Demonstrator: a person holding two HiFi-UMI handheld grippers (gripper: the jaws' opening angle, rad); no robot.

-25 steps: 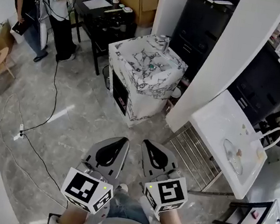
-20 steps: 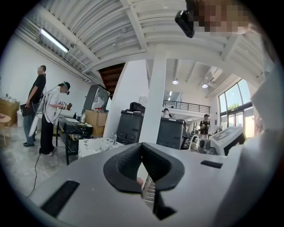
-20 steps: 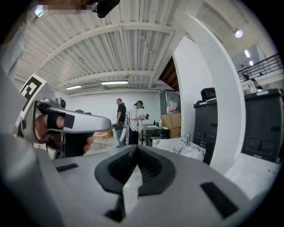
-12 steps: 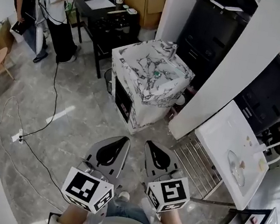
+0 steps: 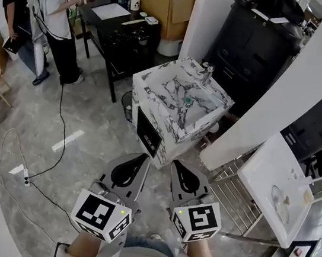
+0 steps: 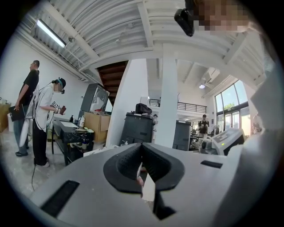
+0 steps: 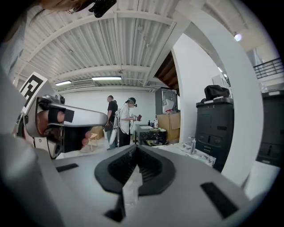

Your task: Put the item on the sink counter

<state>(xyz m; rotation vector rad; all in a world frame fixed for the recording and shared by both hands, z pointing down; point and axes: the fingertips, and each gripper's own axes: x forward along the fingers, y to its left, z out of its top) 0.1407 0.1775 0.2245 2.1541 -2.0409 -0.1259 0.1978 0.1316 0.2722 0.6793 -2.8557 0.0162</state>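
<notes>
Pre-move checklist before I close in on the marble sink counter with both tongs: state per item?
1. Left tongs shut: ok, jaws together in the left gripper view.
2. Right tongs shut: ok, jaws together in the right gripper view.
3. Item in grasp: not ok, nothing shows between either pair of jaws.
4. White-and-grey marble sink counter in sight: ok, straight ahead of both tongs in the head view.
5. Path: ok, the grey floor ahead looks bare; the black cable lies off to the left.
6. Landing spot: ok, the counter's rim looks bare.
</notes>
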